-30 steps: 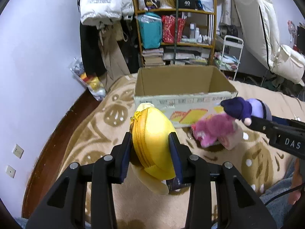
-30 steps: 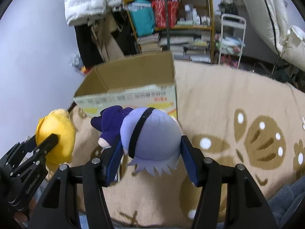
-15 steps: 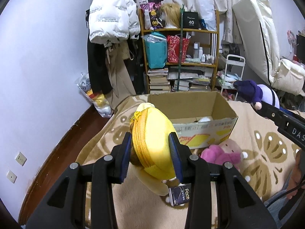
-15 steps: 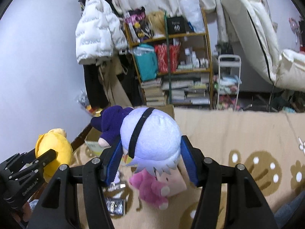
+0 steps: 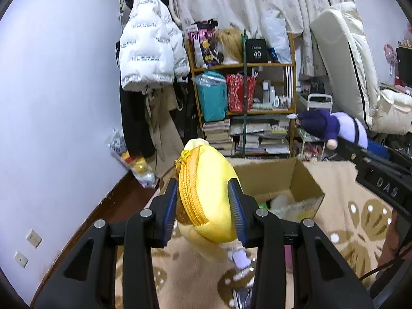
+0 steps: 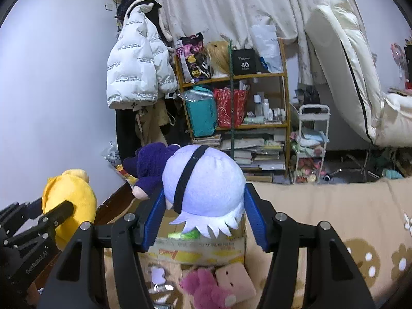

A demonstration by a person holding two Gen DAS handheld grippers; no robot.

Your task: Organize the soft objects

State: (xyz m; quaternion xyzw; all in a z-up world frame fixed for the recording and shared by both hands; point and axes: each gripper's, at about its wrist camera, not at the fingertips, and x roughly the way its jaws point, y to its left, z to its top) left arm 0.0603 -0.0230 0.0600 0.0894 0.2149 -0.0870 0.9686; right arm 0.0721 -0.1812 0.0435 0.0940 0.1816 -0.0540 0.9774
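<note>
My left gripper [image 5: 204,208] is shut on a yellow plush toy [image 5: 206,193] with an orange zipper, held up in the air above the bed. My right gripper [image 6: 202,212] is shut on a lavender and purple plush doll [image 6: 203,182], also held high. An open cardboard box [image 5: 296,180] stands on the beige patterned blanket [image 5: 360,219] below and ahead of both; it also shows in the right wrist view [image 6: 200,247]. A pink plush [image 6: 206,289] and a pale pink square plush [image 6: 235,278] lie on the blanket in front of the box.
A wooden shelf [image 5: 242,113] full of bags, bottles and books stands behind the box. Coats [image 5: 149,59] hang at the left wall. A white cart [image 6: 311,141] and a leaning mattress [image 6: 342,64] are at the right. A small lavender item [image 6: 157,274] lies on the blanket.
Both grippers have risen with their plush toys, so the box now lies lower in view and more of the shelf and curtain shows.
</note>
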